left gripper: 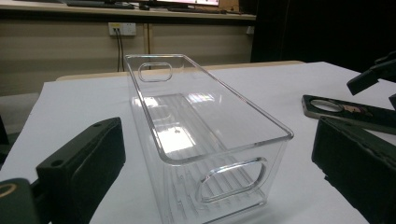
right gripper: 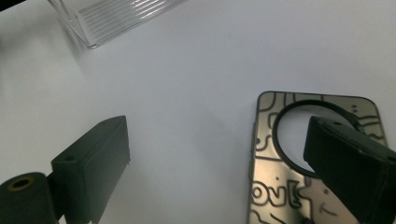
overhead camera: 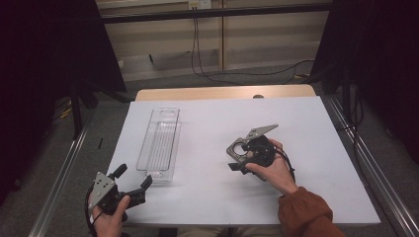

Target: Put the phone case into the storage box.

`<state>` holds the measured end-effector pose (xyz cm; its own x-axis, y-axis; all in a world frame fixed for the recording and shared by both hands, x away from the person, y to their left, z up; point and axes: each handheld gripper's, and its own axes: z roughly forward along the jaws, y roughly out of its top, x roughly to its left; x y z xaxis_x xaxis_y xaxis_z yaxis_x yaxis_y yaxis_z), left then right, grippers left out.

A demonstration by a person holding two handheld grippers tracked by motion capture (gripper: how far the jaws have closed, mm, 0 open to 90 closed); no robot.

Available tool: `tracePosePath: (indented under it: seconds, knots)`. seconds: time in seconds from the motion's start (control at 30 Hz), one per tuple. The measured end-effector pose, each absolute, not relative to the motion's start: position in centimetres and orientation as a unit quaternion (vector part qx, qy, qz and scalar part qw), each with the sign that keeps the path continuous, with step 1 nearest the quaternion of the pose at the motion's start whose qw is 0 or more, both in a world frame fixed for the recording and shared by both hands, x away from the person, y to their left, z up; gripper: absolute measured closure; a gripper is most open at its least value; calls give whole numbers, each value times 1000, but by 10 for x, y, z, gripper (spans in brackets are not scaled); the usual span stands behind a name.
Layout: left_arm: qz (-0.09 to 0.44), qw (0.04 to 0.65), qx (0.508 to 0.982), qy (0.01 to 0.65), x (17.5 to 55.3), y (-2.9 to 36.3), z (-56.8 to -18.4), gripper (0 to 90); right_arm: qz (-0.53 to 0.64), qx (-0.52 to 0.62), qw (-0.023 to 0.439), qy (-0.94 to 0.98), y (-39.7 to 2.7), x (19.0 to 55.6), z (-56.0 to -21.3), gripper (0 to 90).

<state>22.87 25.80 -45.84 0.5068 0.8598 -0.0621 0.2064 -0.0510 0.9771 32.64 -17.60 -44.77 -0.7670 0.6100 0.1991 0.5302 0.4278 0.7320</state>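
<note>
nearest the person, the left gripper [overhead camera: 132, 179] sits at the near left corner of the white table [overhead camera: 316, 148], its jaws spread wide with nothing between them, aimed at the near end of the clear bin [overhead camera: 160, 143]. the bin stands upright just beyond those jaws, its long axis running away from the person toward the far edge, an oval handle slot in each short end. to the right, the right gripper [overhead camera: 240, 160] hangs over the phone case [overhead camera: 238, 150], jaws wide and gripping nothing. the case lies flat on the table under one jaw, patterned side up, round hole showing; its long axis seems to point toward the far left, though the hand hides much of it.
</note>
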Motion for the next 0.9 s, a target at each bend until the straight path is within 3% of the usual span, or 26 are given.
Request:
tracePosePath:
  seconds: [0.5, 0.9]
  knots:
    - [291, 560, 664, 401, 229, 258, -458, 28, 386, 374, 55, 841, -210, 323, -446, 39]
    - [287, 562, 665, 399, 229, 258, -459, 28, 330, 387, 47, 860, -214, 341, -448, 53]
